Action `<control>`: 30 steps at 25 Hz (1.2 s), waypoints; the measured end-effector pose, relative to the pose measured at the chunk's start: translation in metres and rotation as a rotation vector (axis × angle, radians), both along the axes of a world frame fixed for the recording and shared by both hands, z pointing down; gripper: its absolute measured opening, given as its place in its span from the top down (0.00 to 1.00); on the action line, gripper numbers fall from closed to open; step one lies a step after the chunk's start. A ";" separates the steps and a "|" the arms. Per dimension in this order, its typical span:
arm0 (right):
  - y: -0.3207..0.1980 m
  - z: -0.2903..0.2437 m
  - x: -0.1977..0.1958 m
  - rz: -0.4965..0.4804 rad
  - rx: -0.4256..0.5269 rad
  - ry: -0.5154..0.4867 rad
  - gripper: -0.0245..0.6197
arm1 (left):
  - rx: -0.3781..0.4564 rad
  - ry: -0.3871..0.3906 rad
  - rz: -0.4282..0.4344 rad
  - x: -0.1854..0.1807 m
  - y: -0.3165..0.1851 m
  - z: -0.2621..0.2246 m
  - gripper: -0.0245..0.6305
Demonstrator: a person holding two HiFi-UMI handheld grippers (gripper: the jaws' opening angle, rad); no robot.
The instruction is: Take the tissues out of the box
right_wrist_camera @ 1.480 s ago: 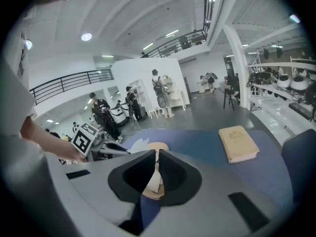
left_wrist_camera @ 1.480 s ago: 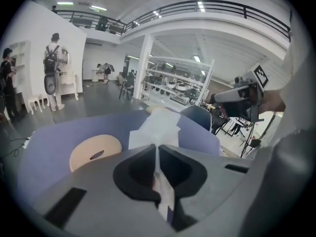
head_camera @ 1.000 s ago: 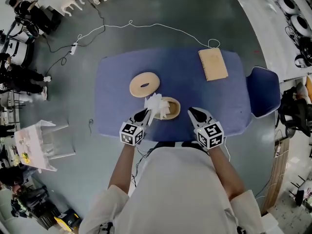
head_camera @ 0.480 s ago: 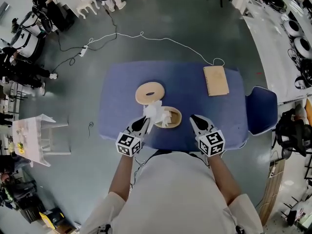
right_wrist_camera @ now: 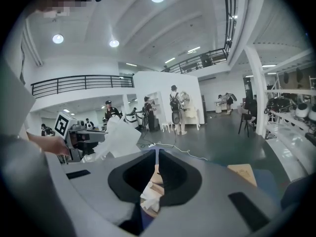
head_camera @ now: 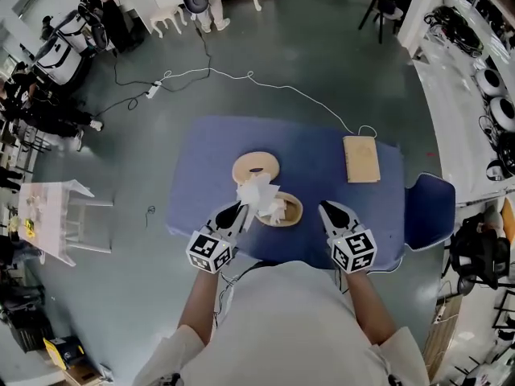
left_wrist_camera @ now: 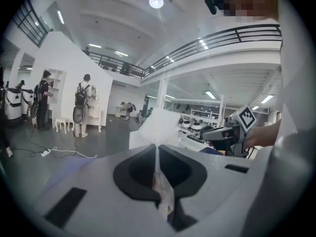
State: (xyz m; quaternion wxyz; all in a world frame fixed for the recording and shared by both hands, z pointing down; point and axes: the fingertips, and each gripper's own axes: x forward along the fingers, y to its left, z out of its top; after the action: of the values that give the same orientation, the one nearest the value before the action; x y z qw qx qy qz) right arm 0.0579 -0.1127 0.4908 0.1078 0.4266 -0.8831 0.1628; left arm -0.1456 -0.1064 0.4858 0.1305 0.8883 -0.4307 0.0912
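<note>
Over the half-hidden box [head_camera: 294,210], left gripper [head_camera: 241,210] clamps a tissue [head_camera: 256,191]; right gripper [head_camera: 324,207] closed, empty.

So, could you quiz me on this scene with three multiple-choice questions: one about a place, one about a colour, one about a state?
1. Where does the round wooden lid lie?
A) on the table, just beyond the round box
B) on the floor
C) on top of the box

2. What colour is the table top?
A) red
B) blue
C) green

3. What is the left gripper doing?
A) standing open and empty
B) clamped on the lid
C) shut on a white tissue

Answers: 1 A, as the head view shows the lid flat on the table past the open box. 2 B, as the top is plainly blue. 3 C, as the left gripper view shows the tissue pinched between its closed jaws.
</note>
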 end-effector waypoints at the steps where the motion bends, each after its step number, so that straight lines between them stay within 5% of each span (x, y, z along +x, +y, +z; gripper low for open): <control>1: 0.000 -0.006 -0.002 -0.004 0.012 -0.001 0.89 | 0.010 0.006 -0.008 -0.004 0.001 -0.007 0.92; 12: -0.003 -0.062 -0.015 -0.016 0.126 -0.012 0.89 | 0.100 0.027 -0.060 -0.032 0.011 -0.073 0.92; 30: -0.003 -0.081 -0.005 -0.014 0.187 -0.017 0.90 | 0.136 0.047 -0.084 -0.029 0.018 -0.092 0.92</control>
State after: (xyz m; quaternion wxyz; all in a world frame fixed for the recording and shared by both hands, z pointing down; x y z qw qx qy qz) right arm 0.0531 -0.1159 0.4097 0.0614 0.4271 -0.8983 0.0826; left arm -0.1746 -0.0887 0.3938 0.0836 0.8783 -0.4695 0.0353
